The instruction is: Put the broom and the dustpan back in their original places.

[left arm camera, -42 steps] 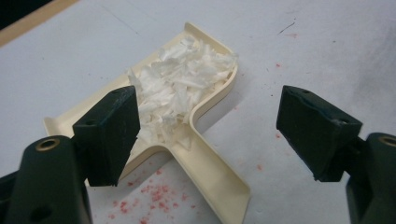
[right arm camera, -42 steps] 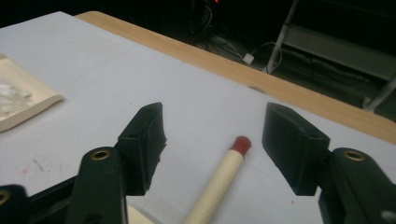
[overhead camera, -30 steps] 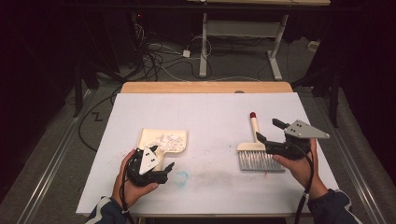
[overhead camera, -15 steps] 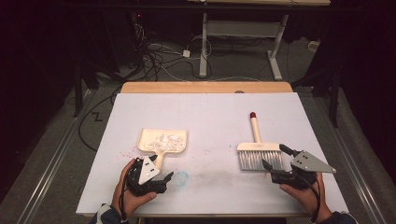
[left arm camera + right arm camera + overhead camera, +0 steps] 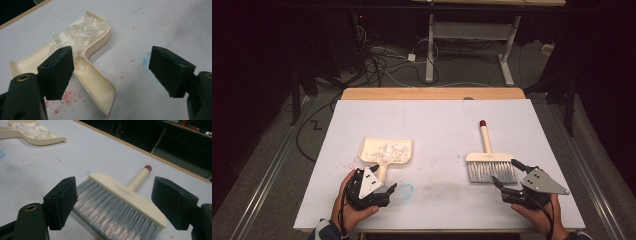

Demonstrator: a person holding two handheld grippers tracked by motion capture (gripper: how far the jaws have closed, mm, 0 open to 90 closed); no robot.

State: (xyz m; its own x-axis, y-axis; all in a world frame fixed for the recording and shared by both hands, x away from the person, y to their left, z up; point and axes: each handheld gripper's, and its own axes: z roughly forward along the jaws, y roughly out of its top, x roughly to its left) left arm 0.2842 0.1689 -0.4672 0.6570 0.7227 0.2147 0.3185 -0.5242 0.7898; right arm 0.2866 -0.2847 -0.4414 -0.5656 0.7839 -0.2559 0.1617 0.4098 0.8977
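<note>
A: Item one, dustpan (image 5: 387,152)?
B: Cream, on the table's (image 5: 432,112) left half, loaded with white shreds (image 5: 389,150). Its handle points toward the person and ends just ahead of the left gripper (image 5: 382,192). In the left gripper view the handle (image 5: 96,83) runs from the pan down between the jaws, closer to the left one. Jaws wide apart, holding nothing.

A: Item two, brush (image 5: 488,160)?
B: On the right half, well apart from the dustpan. Long axis runs away from the person: red-tipped handle far, grey bristles (image 5: 112,215) near. The right gripper (image 5: 508,176) sits just beside the bristle end, jaws spread wide and empty, bristles lying between them in the right gripper view.

A: Nearer hand for each?
B: Left for the dustpan, right for the brush.

A: Edges, room?
B: Both grippers sit near the front edge. Bare table lies between the two items and beyond them; only a faint blue mark (image 5: 406,189) and red specks (image 5: 66,96) by the dustpan.
</note>
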